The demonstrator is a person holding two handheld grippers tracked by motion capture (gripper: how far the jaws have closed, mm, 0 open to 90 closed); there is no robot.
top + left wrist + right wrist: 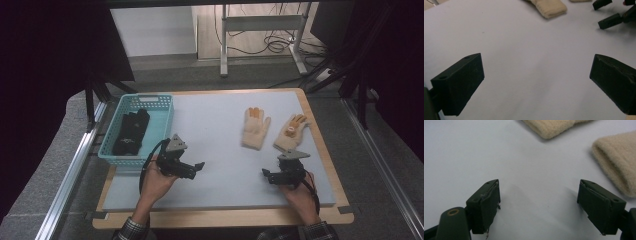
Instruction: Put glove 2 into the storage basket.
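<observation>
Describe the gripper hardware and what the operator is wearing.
Both the left gripper and right gripper are black, each with two blocky black jaws, a grey three-cornered plate on top and a trailing black cable. The person's sleeves are plaid-checked at the cuffs.

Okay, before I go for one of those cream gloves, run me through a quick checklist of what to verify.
1. Right gripper open: ok, jaws wide apart, nothing between.
2. Left gripper open: ok, nothing held.
3. Cream gloves lying flat on the mat: ok, side by side and apart.
4. Path from right gripper to nearer glove cuff: ok, bare mat.
5. Basket has room: ok, black gloves fill one side.
6. Gloves match: cannot tell.
</observation>
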